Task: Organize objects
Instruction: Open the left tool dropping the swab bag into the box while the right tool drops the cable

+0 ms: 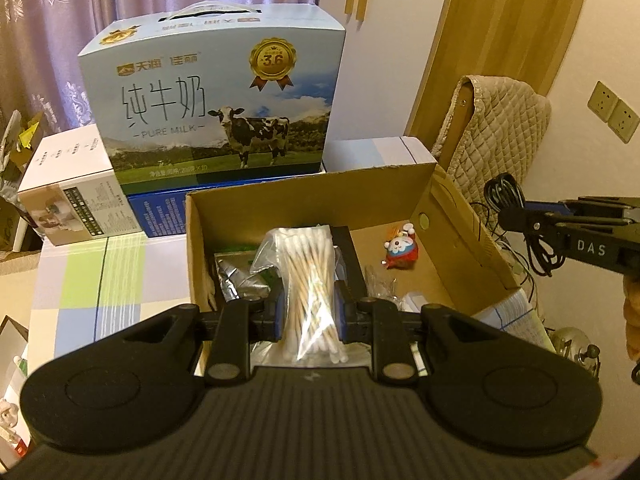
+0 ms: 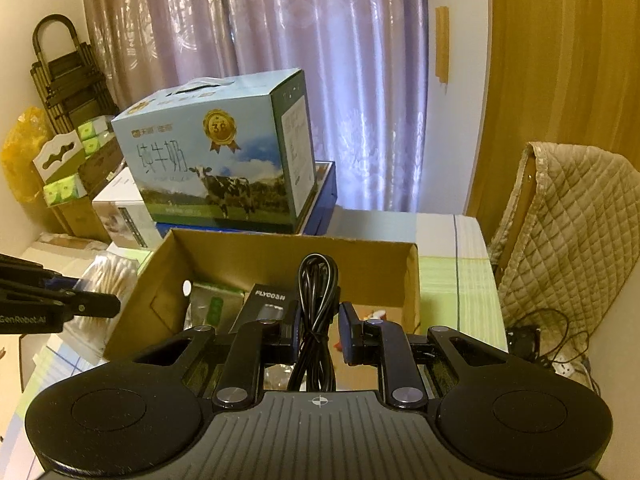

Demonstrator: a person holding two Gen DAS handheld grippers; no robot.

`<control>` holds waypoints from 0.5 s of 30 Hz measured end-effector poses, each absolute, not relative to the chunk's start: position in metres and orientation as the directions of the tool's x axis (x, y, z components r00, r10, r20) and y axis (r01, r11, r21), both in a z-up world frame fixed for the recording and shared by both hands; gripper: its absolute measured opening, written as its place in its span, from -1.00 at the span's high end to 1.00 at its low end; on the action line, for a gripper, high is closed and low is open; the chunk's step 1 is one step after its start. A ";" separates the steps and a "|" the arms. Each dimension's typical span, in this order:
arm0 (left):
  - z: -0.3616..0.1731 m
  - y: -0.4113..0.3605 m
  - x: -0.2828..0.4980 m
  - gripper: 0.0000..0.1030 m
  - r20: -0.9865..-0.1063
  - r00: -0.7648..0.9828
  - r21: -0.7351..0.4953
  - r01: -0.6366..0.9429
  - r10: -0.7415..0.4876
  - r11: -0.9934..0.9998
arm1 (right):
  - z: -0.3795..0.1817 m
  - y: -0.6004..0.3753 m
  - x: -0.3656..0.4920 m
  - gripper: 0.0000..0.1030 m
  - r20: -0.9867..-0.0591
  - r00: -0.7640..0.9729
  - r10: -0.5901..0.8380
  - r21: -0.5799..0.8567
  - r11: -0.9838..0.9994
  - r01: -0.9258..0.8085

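Observation:
My left gripper (image 1: 308,316) is shut on a clear bag of cotton swabs (image 1: 310,280), held just above the near part of an open cardboard box (image 1: 312,194). In the box lie a silver-green packet (image 1: 236,276), a black FLYCO box (image 2: 264,304) and a small red-and-blue cartoon toy (image 1: 402,250). My right gripper (image 2: 318,324) is shut on a coiled black cable (image 2: 316,292), hovering over the box's near right side. That gripper (image 1: 506,216) also shows at the right of the left wrist view. The left gripper (image 2: 112,306) and the swab bag (image 2: 108,276) show at the left of the right wrist view.
Behind the cardboard box a blue milk carton (image 1: 216,100) stands on a flat blue box (image 1: 160,208), with a white appliance box (image 1: 68,200) to its left. A chair with a quilted cover (image 1: 492,132) stands to the right. A checked tablecloth (image 1: 80,272) covers the table.

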State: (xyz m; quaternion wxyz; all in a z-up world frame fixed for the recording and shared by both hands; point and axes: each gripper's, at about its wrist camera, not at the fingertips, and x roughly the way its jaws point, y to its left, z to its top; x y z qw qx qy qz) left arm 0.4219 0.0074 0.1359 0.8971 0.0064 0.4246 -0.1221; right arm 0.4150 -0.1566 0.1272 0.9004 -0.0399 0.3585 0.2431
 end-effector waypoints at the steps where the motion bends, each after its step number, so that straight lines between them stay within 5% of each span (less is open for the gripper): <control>1: 0.135 0.006 0.425 0.63 -0.763 0.610 -0.093 0.224 -0.215 0.970 | 0.126 -0.156 0.417 0.69 -0.666 0.624 0.408 0.103 0.879 -0.465; 7: 0.124 -0.004 0.440 0.58 -0.753 0.622 -0.098 0.213 -0.213 0.972 | 0.116 -0.154 0.423 0.69 -0.678 0.615 0.402 0.104 0.881 -0.461; 10: 0.115 -0.005 0.447 0.26 -0.758 0.623 -0.110 0.171 -0.194 0.979 | 0.111 -0.155 0.424 0.69 -0.684 0.610 0.400 0.107 0.882 -0.459; 15: 0.104 -0.003 0.446 0.24 -0.768 0.613 -0.104 0.165 -0.184 0.981 | 0.108 -0.158 0.424 0.69 -0.686 0.607 0.400 0.110 0.882 -0.458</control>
